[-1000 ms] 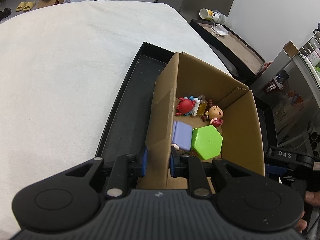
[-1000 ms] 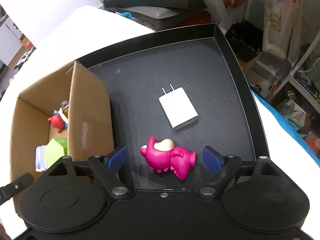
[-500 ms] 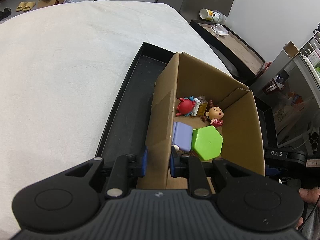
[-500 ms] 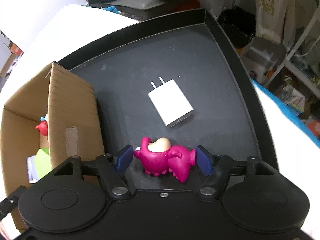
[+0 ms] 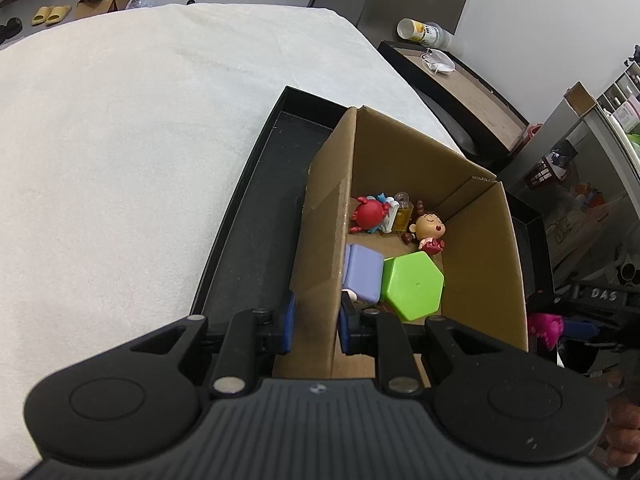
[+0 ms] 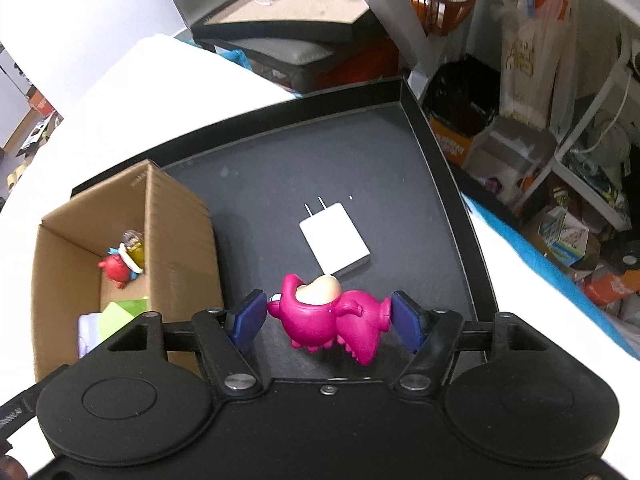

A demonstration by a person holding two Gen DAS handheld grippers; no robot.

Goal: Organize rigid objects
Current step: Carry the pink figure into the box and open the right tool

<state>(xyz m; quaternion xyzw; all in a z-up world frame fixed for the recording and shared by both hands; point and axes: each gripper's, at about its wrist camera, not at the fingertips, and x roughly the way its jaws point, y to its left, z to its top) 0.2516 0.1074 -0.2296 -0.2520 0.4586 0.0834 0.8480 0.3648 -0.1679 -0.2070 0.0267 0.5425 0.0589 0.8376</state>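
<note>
Right gripper (image 6: 326, 314) clamps pink toy (image 6: 332, 318) above black tray (image 6: 448, 168). Left gripper (image 5: 316, 322) pinches box (image 5: 480, 256) wall. White charger (image 6: 334, 238) lies on tray beyond toy; box at left holds small toys.

Left claw (image 5: 316, 322) pinched shut on a cardboard wall; right claw (image 6: 325, 316) clamped on a pink toy

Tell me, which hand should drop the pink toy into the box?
Right. The right gripper is clamped on the pink toy, beside the cardboard box. The left gripper is busy pinching the box wall.
</note>
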